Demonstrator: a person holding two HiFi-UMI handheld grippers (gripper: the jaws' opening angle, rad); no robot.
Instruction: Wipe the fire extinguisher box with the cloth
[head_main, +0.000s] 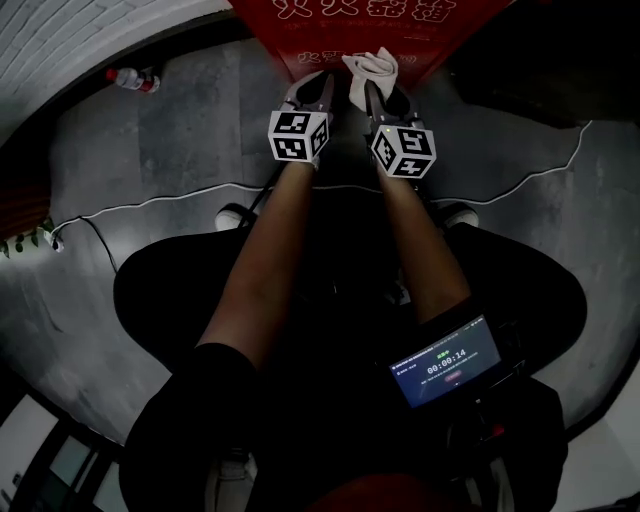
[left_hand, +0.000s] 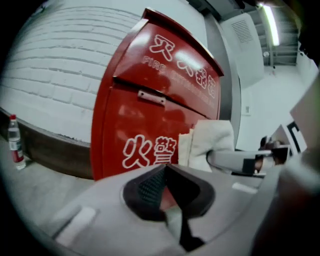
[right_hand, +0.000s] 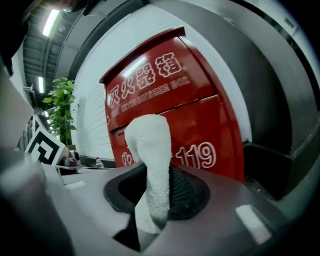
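White cloth (right_hand: 149, 145) in right gripper (right_hand: 152, 172), jaws clamped on its lower part, top end flopped over above tips. Left gripper (left_hand: 166, 167) just beside it, jaw tips together, nothing between. Both pointed at red box (right_hand: 195, 100), cloth right in front of its face; contact not clear. White characters and "119" on box front, sloped lid above.

Grey concrete floor (head_main: 150, 150) under box. White brick wall (left_hand: 65, 60) behind, dark ledge at its foot. Plastic bottle (left_hand: 15, 140) upright on floor by wall, left of box. Thin white cable (head_main: 150, 205) snaking across floor behind both grippers. Green plant (right_hand: 61, 110) off to left in right gripper view. Ceiling strip lights in both gripper views.

Box mostly cut off at top edge of head view. Lettering only partly readable. Lit screen (head_main: 447, 362) low in head view, text too small to make out.
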